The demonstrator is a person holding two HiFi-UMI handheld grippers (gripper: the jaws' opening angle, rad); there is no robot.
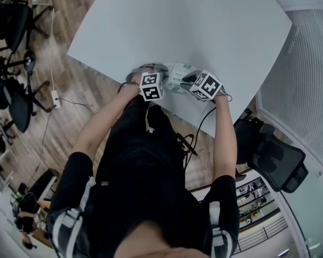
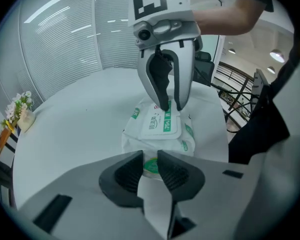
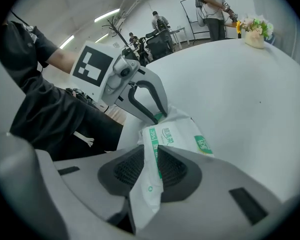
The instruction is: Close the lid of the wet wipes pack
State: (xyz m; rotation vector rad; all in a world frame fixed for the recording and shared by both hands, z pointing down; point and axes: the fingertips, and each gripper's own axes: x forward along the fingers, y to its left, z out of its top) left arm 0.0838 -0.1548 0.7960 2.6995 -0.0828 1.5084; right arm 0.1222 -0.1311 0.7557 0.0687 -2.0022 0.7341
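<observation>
The wet wipes pack (image 2: 160, 136) was at the near edge of the white desk (image 1: 204, 26), with its lid (image 2: 159, 123) lying flat on top. The left tongs (image 2: 150, 165) were clamped on the wrapper at the pack's left end. The right tongs (image 3: 151, 156) pinched the wrapper at its right end. A black office chair (image 1: 272, 157) stood to the right of the desk.

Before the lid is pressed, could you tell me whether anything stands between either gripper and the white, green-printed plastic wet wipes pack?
Nothing visible does. The left gripper and right gripper each pinch an opposite end of the wet wipes pack; its white lid lies uncovered between them.
</observation>
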